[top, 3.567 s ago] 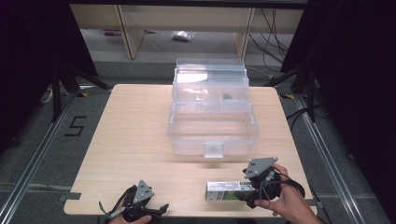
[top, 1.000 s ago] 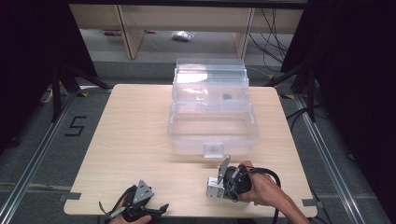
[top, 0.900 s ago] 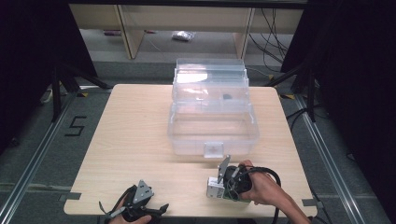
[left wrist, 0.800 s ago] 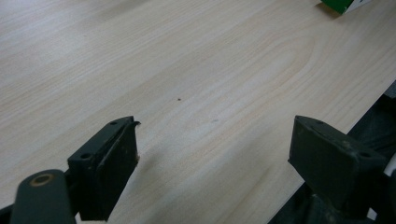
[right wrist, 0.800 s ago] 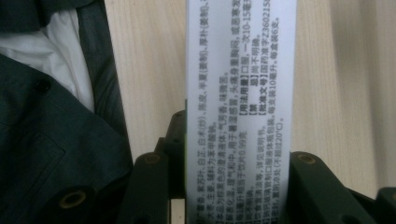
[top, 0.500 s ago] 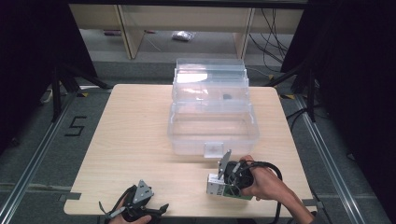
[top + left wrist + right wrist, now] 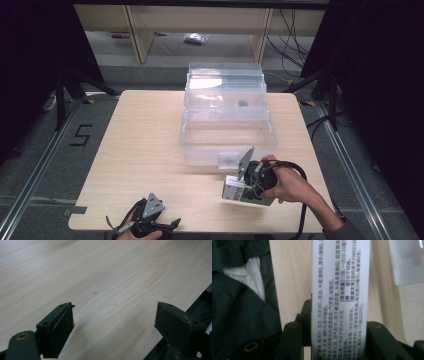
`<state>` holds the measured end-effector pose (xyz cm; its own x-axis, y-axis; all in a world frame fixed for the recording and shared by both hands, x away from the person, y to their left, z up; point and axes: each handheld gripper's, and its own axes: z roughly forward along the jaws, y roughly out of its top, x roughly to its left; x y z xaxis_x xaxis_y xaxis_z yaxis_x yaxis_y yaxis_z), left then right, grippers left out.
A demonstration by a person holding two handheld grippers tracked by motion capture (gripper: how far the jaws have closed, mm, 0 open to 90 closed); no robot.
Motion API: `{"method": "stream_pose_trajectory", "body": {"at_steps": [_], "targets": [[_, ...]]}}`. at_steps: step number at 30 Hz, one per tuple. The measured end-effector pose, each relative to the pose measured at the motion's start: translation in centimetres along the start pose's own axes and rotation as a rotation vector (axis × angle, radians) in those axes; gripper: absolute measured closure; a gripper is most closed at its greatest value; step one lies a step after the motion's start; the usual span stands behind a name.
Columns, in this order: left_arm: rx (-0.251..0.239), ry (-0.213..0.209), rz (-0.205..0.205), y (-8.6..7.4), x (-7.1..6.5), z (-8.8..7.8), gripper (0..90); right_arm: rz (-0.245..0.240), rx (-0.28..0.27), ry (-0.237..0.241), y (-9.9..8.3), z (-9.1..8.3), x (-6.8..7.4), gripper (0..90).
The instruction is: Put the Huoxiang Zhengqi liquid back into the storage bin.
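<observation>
Pale wood table [image 7: 140, 150] on a grey floor, dark curtains on both sides and a shelf unit behind the far edge. Most of the top is bare: the whole left half lies open from the far edge to the near edge, and a strip along the right edge is free too.

A clear bin [image 7: 226, 125] stands at the middle of the far half, its lid thrown back toward the far edge, its front wall facing the near edge with a small latch at the middle. Between that wall and the near edge only a narrow band of table is left.

In that band, toward the near right corner, the right gripper [image 7: 240, 186] holds a box [image 7: 246, 192], white and green, one end tilted up off the wood and just short of the bin's front wall. In the right gripper view the jaws press on both long sides of the box [image 7: 340, 300], which runs straight away from them, its printed white face up. A cable loops round the hand [image 7: 290, 185].

The left gripper [image 7: 167, 226] lies at the near edge, left of the middle, well apart from box and bin. Its jaws stand wide with nothing but bare wood [image 7: 105, 290] between them, the table's edge close to one jaw.
</observation>
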<state>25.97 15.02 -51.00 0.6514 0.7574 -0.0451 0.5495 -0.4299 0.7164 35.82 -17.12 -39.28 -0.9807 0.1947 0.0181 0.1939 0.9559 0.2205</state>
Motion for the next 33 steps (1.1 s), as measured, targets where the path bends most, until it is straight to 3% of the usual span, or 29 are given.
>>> {"method": "stream_pose_trajectory", "body": {"at_steps": [4,8,11,14,15,16,18,20,22,25,32,33], "targets": [[0.0,0.0,-0.001,0.0,0.0,0.0,14.9,-0.013,-0.021,-0.015,0.0,-0.8,-0.6,64.9],[0.0,-0.001,-0.001,0.0,0.0,0.0,14.9,0.028,-0.025,-0.029,0.0,-2.3,-0.9,65.0],[0.0,-0.001,-0.001,0.0,0.0,0.0,14.9,0.024,-0.027,-0.033,0.0,-2.8,-1.1,64.9],[-0.001,-0.002,0.002,0.0,0.1,0.0,14.9,-0.023,-0.024,-0.032,0.2,-3.6,-1.8,65.0],[-0.001,-0.003,-0.004,0.0,0.0,0.0,14.9,0.017,-0.023,-0.024,0.3,-3.9,-1.7,65.0],[-0.003,-0.006,-0.003,0.0,0.0,0.0,14.9,0.003,-0.023,-0.027,0.4,-4.1,-1.9,65.0],[0.046,-0.007,0.06,0.1,0.4,-0.3,14.9,0.002,-0.015,-0.039,0.5,-4.6,-2.1,65.0],[0.0,-0.004,-0.001,0.0,0.1,0.0,14.9,-0.024,-0.015,-0.054,0.6,-5.1,-2.5,64.9],[0.002,-0.004,0.001,0.0,0.1,0.0,14.9,0.021,-0.022,-0.043,0.7,-5.6,-2.6,65.0],[-0.002,-0.001,0.002,0.0,0.0,0.0,14.9,-0.016,-0.033,-0.044,0.9,-6.1,-3.3,65.0],[0.001,-0.003,0.003,0.0,0.1,0.0,14.9,0.003,-0.022,-0.051,1.4,-7.2,-3.9,65.0],[0.0,-0.003,0.002,0.0,0.1,0.0,14.9,-0.021,-0.028,-0.054,1.5,-7.3,-4.2,65.0]]}}
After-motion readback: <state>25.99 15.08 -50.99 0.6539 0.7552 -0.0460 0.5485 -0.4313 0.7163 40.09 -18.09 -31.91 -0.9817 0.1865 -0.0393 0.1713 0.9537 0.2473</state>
